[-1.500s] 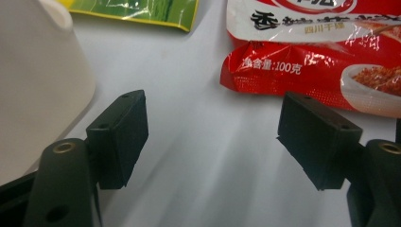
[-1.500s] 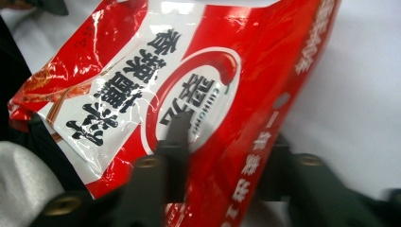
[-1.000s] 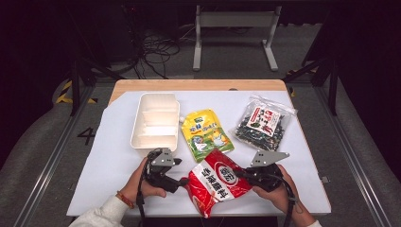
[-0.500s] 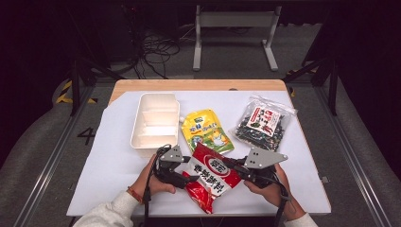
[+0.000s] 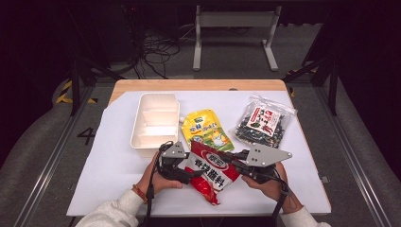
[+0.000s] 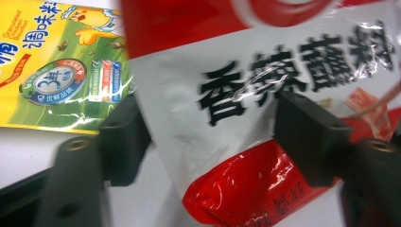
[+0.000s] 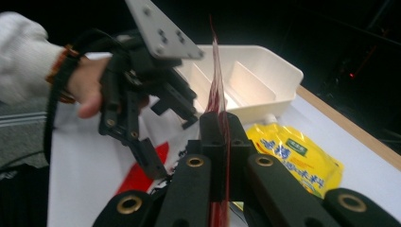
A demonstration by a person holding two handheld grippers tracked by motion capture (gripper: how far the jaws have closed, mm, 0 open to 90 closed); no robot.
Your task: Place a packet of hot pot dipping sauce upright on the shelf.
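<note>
A red and white pouch point(image 5: 213, 172) with black lettering is up off the white table sheet, between both grippers. My right gripper point(image 5: 231, 163) is shut on its thin right edge; in the right gripper view the jaws point(image 7: 221, 127) pinch that red edge point(image 7: 217, 80). My left gripper point(image 5: 187, 172) is at the pouch's left side with its jaws wide. In the left gripper view the pouch face point(image 6: 236, 94) spans the space ahead of the left gripper point(image 6: 215, 137), and I see no pad pressing on it. The left gripper point(image 7: 174, 146) also stands open in the right gripper view.
A yellow pouch point(image 5: 205, 130) lies just beyond the red one, partly under its top edge. A white divided tray point(image 5: 142, 118) sits to the left at the back. A clear bag of dark snacks point(image 5: 262, 124) lies at the back right. The wooden table edge runs behind them.
The right gripper has risen and lifted the red pouch's right side. The pouch has tilted and shifted a little away from the person, toward the yellow pouch. The left gripper has barely moved.
</note>
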